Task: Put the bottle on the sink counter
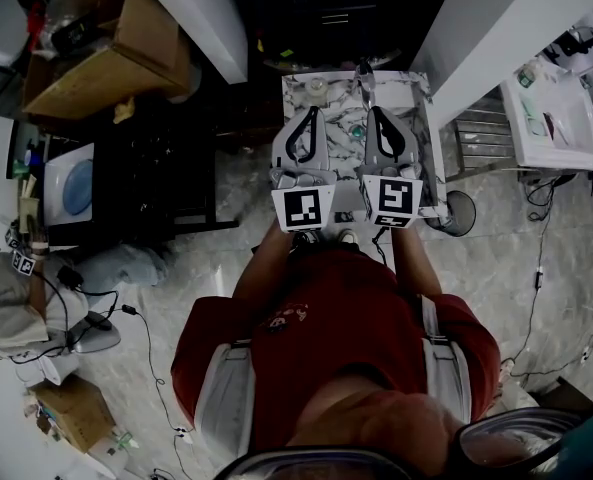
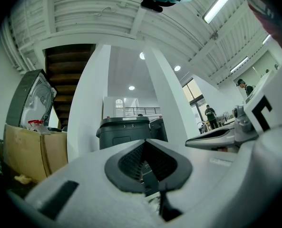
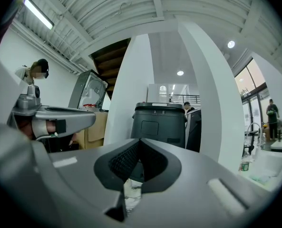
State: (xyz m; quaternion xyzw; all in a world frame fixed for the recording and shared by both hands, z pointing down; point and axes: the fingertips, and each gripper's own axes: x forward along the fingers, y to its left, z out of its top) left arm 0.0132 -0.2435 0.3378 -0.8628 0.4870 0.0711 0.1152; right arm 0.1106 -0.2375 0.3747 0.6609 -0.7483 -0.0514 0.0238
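1. Overhead, in the head view, the left gripper (image 1: 313,111) and the right gripper (image 1: 374,111) are being held side by side, just apart, over a marble sink counter (image 1: 296,103) by a person (image 1: 326,318) in a red shirt. Both pairs of jaws are being shown drawn together at the tips. A small round pale thing (image 1: 318,85) is being shown at the counter's far left corner, and what it is cannot be told. A white sink (image 1: 556,128) is being shown well apart to the right, and a cardboard box (image 1: 106,58) far to the left.

2. Through the left gripper view, the jaws are being held closed, tips touching, with nothing between them. A dark bin (image 2: 124,132) is being framed beyond them, beside a white column (image 2: 86,118). The cardboard box is being shown at the left edge and the right gripper at the right edge.

3. Through the right gripper view, the jaws are likewise being held closed on nothing, and a strip of marble is being glimpsed through the gap below them. A bottle (image 3: 246,163), clear with a green label, is being shown upright at the edge of the white sink, far to the right — well apart from both grippers and touched by neither.
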